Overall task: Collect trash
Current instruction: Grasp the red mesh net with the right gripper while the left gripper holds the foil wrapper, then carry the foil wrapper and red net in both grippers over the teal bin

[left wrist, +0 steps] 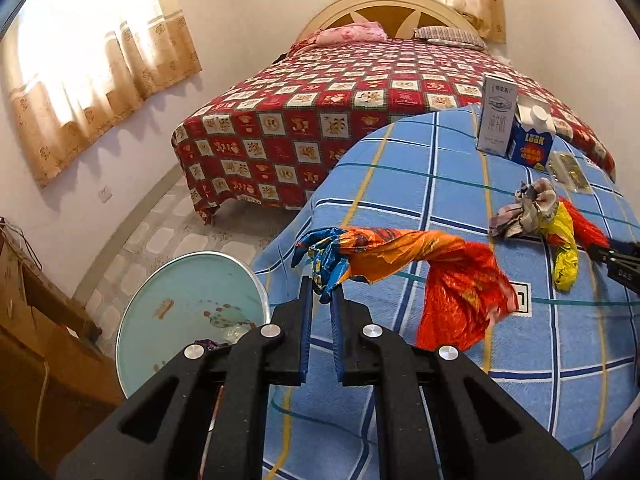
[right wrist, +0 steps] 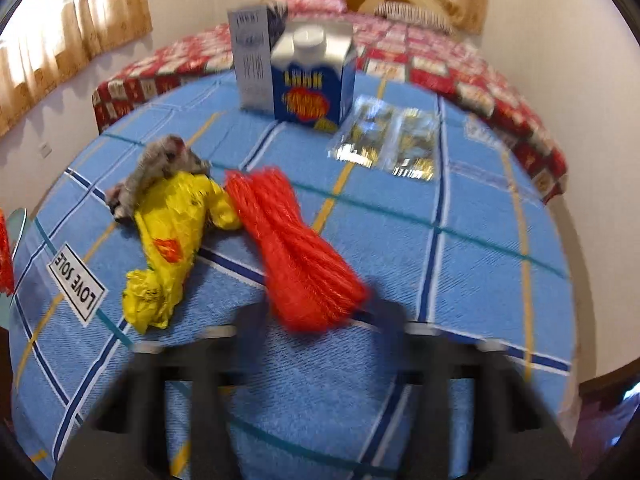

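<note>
At the far left of the left wrist view, a pale green bin [left wrist: 192, 312] is standing on the floor beside the blue-checked tabletop [left wrist: 440, 184], holding a few scraps. The left hand-held gripper [left wrist: 322, 300] is pinching the blue end of an orange wrapper [left wrist: 420, 264], which is hanging above the cloth. The right wrist view is showing more: a yellow bag [right wrist: 168, 240], a red mesh bundle [right wrist: 296, 248] lying between the blurred fingers of the right hand-held gripper [right wrist: 316, 320], whose grip I cannot tell, and a blue carton [right wrist: 312, 80] behind.
</note>
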`<state>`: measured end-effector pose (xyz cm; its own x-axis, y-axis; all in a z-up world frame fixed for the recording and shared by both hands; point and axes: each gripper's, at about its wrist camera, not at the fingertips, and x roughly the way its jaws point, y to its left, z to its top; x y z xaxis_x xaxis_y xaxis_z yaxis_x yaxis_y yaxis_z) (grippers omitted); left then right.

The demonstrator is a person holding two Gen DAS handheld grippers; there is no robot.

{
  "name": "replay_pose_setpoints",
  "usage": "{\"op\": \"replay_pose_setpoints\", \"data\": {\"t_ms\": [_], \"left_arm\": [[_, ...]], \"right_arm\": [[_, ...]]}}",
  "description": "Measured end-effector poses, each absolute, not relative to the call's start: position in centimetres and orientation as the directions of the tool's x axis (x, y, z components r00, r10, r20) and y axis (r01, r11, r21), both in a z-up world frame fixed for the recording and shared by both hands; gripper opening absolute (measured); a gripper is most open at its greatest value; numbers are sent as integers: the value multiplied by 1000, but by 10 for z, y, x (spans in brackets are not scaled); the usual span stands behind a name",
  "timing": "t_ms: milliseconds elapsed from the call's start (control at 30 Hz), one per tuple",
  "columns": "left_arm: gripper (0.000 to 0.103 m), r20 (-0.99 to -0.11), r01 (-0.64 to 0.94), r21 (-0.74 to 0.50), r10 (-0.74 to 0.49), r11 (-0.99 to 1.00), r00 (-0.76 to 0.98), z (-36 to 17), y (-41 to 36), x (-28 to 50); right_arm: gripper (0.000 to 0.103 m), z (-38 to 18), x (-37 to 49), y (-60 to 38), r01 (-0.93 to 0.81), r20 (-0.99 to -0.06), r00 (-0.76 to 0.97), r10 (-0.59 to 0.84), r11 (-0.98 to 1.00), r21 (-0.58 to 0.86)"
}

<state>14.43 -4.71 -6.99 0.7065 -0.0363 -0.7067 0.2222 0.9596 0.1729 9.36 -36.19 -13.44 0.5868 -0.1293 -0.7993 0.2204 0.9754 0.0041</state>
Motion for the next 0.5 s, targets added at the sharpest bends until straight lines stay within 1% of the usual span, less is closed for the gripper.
{"op": "replay_pose_setpoints", "data": {"t_ms": [67,133,367,500], "left_arm": [[9,-706,213,167,-34,963,707,-68,-41,143],[9,-704,198,171,-21,965,710,-67,-33,141],[9,-704,143,177,24,974,709,-64,-1,135],[9,-693,106,192,58,976,718,-61,20,131]], "right_arm": [[24,-130,87,-360,221,-785,606,-130,975,9],[22,-124,79,-357,223,-771,623,-131,975,15],[22,-91,54,-333,224,-690,710,-138,974,36],[22,-72,55,-312,183,-664,739,-116,983,32]]}}
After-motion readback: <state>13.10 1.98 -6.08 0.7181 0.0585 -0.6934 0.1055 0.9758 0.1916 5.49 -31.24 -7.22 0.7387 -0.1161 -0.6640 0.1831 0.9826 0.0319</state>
